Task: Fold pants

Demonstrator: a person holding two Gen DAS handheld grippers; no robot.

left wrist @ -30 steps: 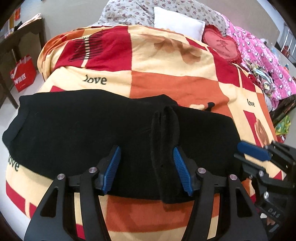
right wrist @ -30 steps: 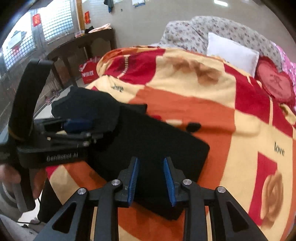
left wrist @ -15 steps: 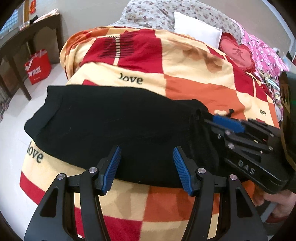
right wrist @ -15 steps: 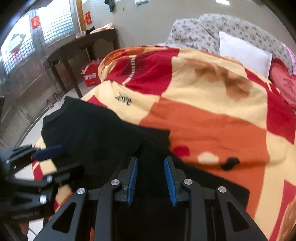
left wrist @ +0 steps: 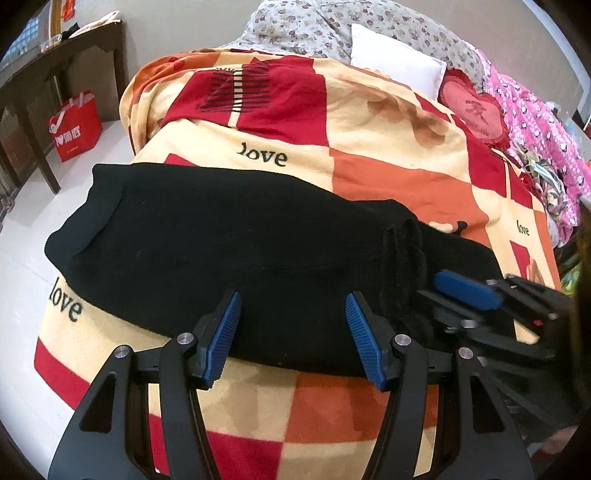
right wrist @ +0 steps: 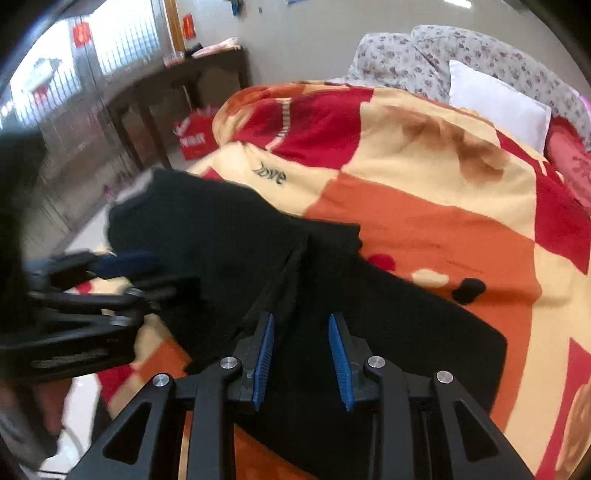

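Black pants (left wrist: 221, 251) lie across the near end of a bed, on a red, orange and cream blanket (left wrist: 388, 166). A bunched ridge of cloth (left wrist: 406, 251) crosses them right of the middle. My left gripper (left wrist: 291, 332) is open and empty, just above the pants' near edge. The right gripper (left wrist: 465, 295) reaches in from the right at the ridge. In the right wrist view the pants (right wrist: 240, 243) fill the middle, and my right gripper (right wrist: 301, 358) is open over them by the ridge (right wrist: 291, 269). The left gripper (right wrist: 122, 266) shows blurred at the left.
A white pillow (left wrist: 395, 70), a floral quilt (left wrist: 332, 26) and a red heart cushion (left wrist: 472, 110) lie at the bed's head. A pink patterned blanket (left wrist: 535, 122) runs along the right. A dark wooden table (left wrist: 55, 66) and a red bag (left wrist: 75, 125) stand on the floor at the left.
Both grippers have shifted left along the pants. The right gripper has opened a little wider and sits at the ridge. The left gripper stays open.
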